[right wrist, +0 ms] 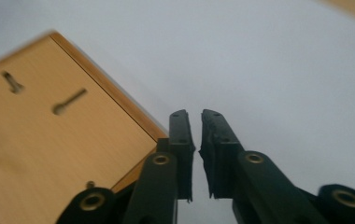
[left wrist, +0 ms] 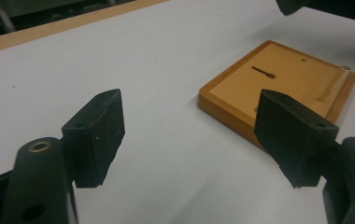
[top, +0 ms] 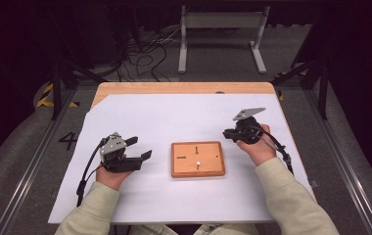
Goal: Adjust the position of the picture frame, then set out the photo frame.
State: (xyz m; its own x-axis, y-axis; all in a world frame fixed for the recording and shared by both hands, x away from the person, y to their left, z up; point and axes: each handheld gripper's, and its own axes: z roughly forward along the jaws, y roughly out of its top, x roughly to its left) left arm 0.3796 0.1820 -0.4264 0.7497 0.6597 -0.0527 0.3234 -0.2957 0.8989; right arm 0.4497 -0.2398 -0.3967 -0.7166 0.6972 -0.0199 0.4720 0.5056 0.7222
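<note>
A flat wooden board (top: 197,159) with thin keyhole-shaped slots lies at the middle of the white sheet. My left gripper (top: 143,147) rests to its left, pointing toward it, with the jaws wide apart and nothing between them. In the left gripper view the board (left wrist: 283,79) lies just beyond the left gripper (left wrist: 189,126). My right gripper (top: 225,133) hovers just off the board's far right corner. In the right gripper view the right gripper (right wrist: 195,116) has its jaws a narrow slit apart, holding nothing, with the board (right wrist: 49,140) to their left.
A white sheet (top: 174,112) covers most of the wooden table (top: 184,88). Beyond the table's far edge stand a grey metal frame (top: 220,22) and loose cables (top: 145,49) on the floor. Rails run along both sides of the table.
</note>
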